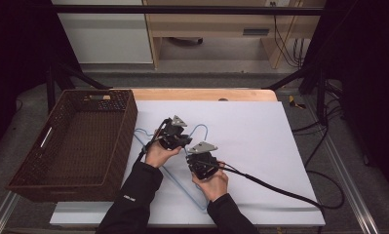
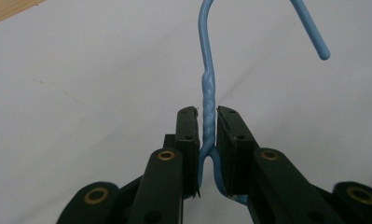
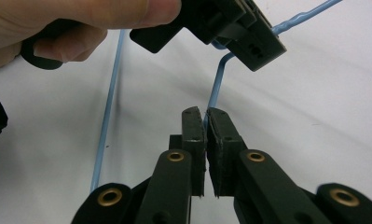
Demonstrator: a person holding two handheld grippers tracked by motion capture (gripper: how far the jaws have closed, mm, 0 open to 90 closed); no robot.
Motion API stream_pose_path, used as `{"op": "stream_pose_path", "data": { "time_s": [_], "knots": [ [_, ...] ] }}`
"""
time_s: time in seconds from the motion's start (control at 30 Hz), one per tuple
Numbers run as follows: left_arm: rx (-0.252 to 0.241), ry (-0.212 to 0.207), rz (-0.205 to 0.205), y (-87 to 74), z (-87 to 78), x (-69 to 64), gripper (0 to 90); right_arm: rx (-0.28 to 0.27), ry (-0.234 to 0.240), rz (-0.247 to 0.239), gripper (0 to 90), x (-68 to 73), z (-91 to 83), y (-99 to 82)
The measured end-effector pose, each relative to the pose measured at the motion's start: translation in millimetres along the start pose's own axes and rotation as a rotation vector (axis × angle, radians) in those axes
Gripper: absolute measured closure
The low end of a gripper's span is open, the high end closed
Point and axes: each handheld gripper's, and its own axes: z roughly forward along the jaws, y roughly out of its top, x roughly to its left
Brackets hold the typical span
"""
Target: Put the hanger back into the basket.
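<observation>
A wooden table [image 1: 202,94] carries a large white sheet [image 1: 260,146] that covers most of its top. At the left edge of the sheet stands a dark brown wicker basket [image 1: 31,173]. A light blue wire hanger [image 1: 200,129] lies flat on the sheet near its middle, just right of the basket, with its hook toward the far side and its long wires running back toward the near edge. The person's hands come in from the near side in dark sleeves. The left gripper [image 2: 207,122] sits over the hanger's neck; its jaws are clamped on the twisted blue wire just below the hook, pads pressing it from both sides. The right gripper [image 3: 205,122] is just beside it, nearer and to the right; its jaws are squeezed almost together on one of the hanger's thin shoulder wires, which runs up from between the pads toward the left gripper.
</observation>
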Motion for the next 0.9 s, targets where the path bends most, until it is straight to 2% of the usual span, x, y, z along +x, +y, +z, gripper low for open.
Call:
{"op": "stream_pose_path", "data": {
  "time_s": [0.27, 0.37, 0.47, 0.5, 0.57, 0.63, 0.67, 0.7, 0.73, 0.8, 0.9],
  "knots": [
    [-0.012, -0.009, 0.011, 0.4, -5.0, -2.1, 79.4, 0.002, 0.013, 0.016, 85.0, -1.4, -1.7, -0.9],
    [-0.029, -0.016, 0.009, 1.3, -7.9, -4.3, 79.4, 0.000, 0.049, 0.029, 77.8, -3.8, -5.4, 0.5],
    [-0.034, -0.014, 0.022, 2.3, -13.0, -7.5, 79.4, 0.000, 0.054, 0.032, 70.6, -6.9, -12.4, 3.9],
    [-0.033, -0.014, 0.027, 2.4, -14.7, -7.7, 79.4, 0.006, 0.064, 0.035, 65.6, -9.2, -15.6, 5.9],
    [-0.062, -0.012, 0.023, 1.8, -17.0, -9.2, 79.4, 0.005, 0.075, 0.027, 62.4, -12.5, -18.4, 7.9],
    [-0.067, -0.010, 0.031, 2.0, -20.7, -10.0, 79.4, 0.033, 0.089, 0.037, 57.6, -16.1, -21.3, 11.1],
    [-0.074, -0.007, 0.033, 1.9, -22.3, -10.8, 79.4, 0.038, 0.097, 0.039, 57.0, -17.2, -20.9, 11.9],
    [-0.074, -0.007, 0.032, 1.9, -23.0, -11.2, 79.4, 0.053, 0.111, 0.063, 57.2, -18.0, -19.9, 13.1],
    [-0.075, -0.007, 0.037, 1.9, -24.7, -12.1, 79.4, 0.055, 0.118, 0.056, 57.2, -19.4, -19.0, 13.2],
    [-0.086, -0.010, 0.038, 1.9, -27.1, -13.9, 79.4, 0.054, 0.134, 0.081, 58.6, -20.2, -16.1, 14.0],
    [-0.095, -0.009, 0.040, 1.3, -29.4, -15.1, 79.3, 0.070, 0.166, 0.114, 67.0, -21.2, -8.4, 14.1]
  ]
}}
